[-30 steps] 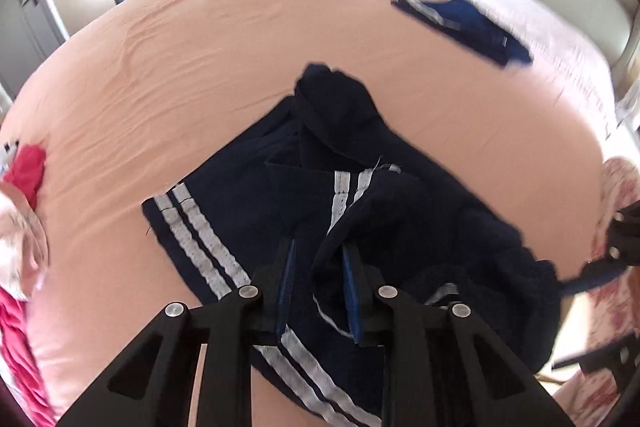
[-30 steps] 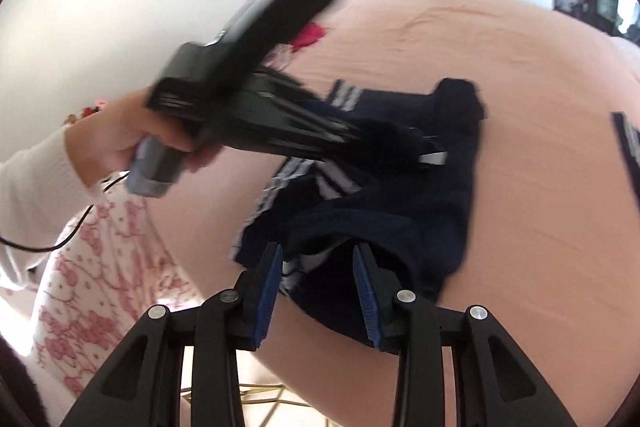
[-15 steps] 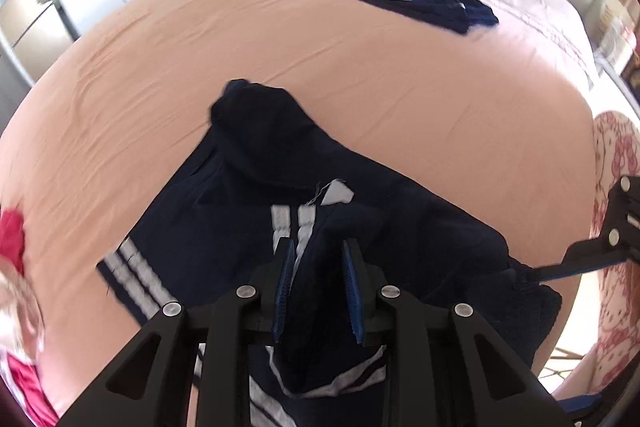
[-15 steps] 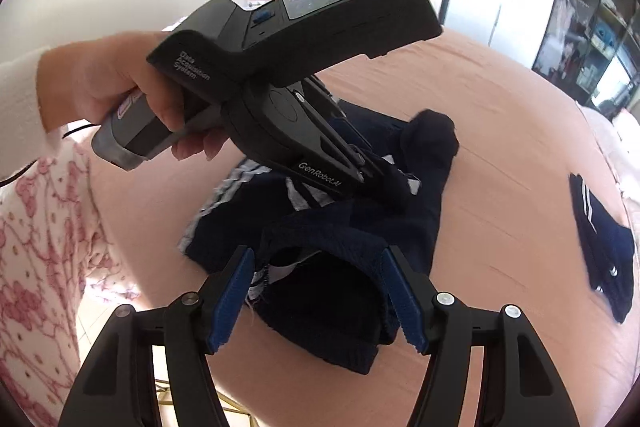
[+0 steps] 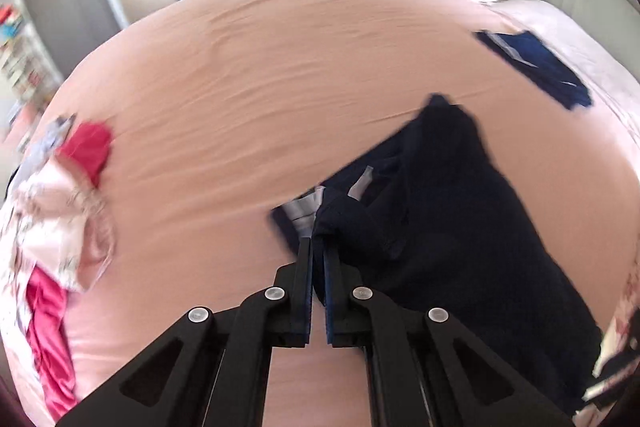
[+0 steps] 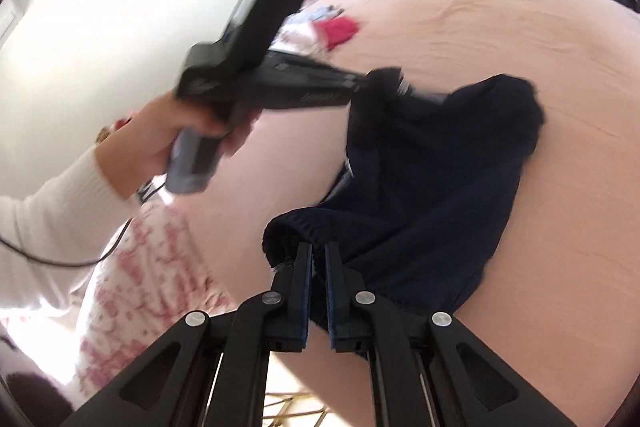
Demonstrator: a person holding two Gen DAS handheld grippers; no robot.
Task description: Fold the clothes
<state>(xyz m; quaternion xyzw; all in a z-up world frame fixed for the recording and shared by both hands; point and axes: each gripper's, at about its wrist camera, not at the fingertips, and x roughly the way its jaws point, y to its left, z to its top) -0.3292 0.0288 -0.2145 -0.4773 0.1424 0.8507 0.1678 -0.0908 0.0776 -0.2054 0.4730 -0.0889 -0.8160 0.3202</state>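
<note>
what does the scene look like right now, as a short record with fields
surface: bed with peach sheet
garment in work: navy garment, rumpled, near the bed's edge
left gripper: shut on an edge of the navy garment
right gripper: shut on another edge of the navy garment
other clothes: folded blue piece farther up the bed; pink and red pile at the sheet's left edge
fold state: not yet folded flat
</note>
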